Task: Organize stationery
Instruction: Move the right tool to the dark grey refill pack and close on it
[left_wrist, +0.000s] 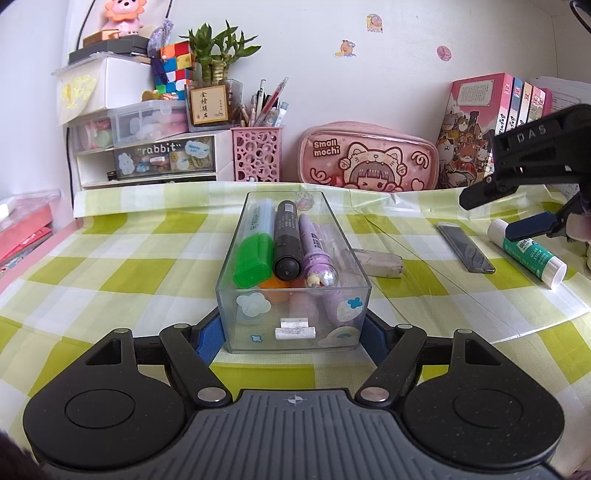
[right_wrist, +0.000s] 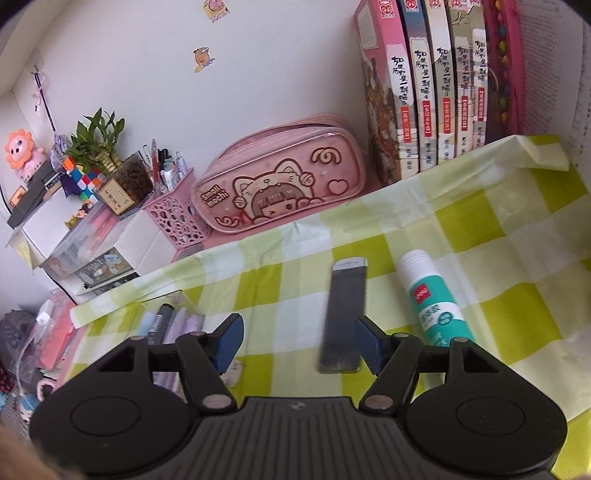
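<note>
My left gripper (left_wrist: 293, 332) sits low and near, level, its blue pads pressed against something held between them. My right gripper (right_wrist: 297, 343) hangs at the far right, tilted downward, jaws spread wide with nothing between them.

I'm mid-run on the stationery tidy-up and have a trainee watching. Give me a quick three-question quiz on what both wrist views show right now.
1. True or false: the left gripper has its pads on both sides of the clear box.
2. Which lies nearest the right gripper: A) glue stick B) dark flat case C) eraser?
3. Fill in: the marker between the green and purple ones has a ___ body.

Key: 1 true; 2 B; 3 black.
</note>
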